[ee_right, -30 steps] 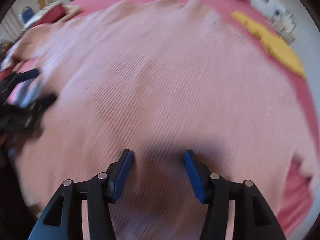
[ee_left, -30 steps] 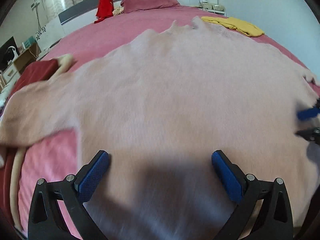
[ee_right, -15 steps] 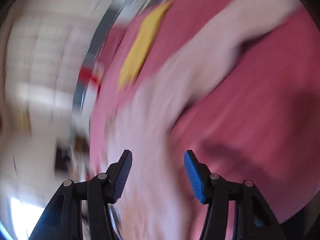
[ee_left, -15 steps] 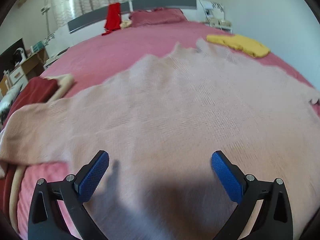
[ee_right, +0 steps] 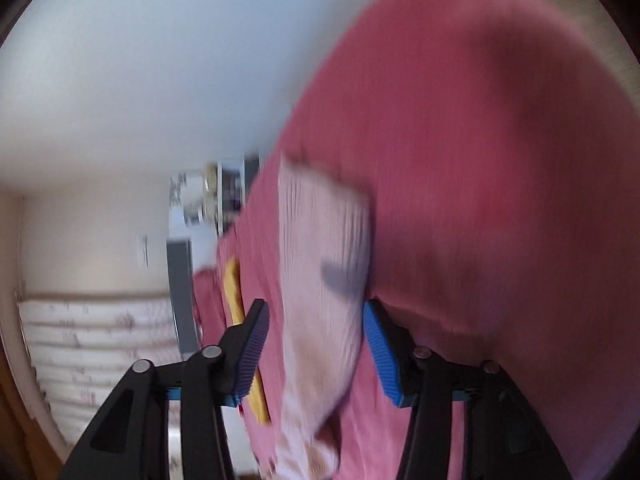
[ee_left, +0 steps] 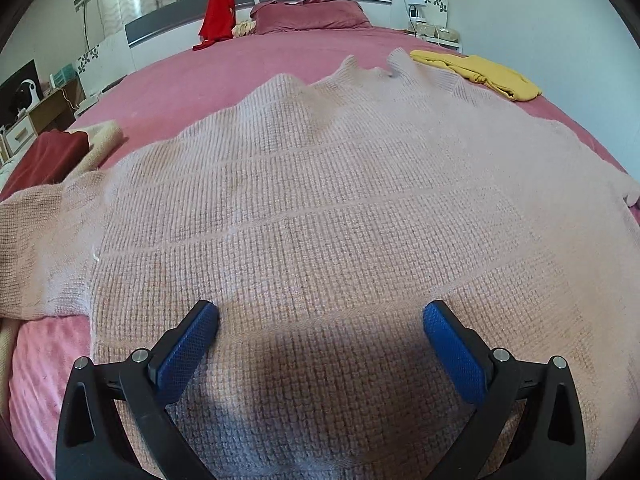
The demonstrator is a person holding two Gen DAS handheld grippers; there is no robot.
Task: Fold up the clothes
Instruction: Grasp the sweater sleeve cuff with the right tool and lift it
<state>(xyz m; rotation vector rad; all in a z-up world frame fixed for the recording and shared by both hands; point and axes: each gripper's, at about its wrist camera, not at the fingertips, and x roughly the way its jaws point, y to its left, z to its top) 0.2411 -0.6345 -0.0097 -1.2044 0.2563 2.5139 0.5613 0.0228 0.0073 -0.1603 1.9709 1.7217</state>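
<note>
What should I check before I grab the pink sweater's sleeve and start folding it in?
1. Pink sweater lies flat on the bed: ok.
2. Left gripper open, nothing held: ok.
3. Right gripper lined up on the sleeve: ok; its fingers are closing, not pressing yet.
4. Right view sharp enough to judge the grip: not ok, blurred.
5. Yellow garment apart from the sweater: cannot tell.

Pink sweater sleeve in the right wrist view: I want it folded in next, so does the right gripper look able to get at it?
Probably yes. The sleeve lies flat on the bedspread, straight ahead of the right gripper, with nothing covering it. The jaws are closing but not yet on the cloth. The view is blurred, so the gap is unclear.
</note>
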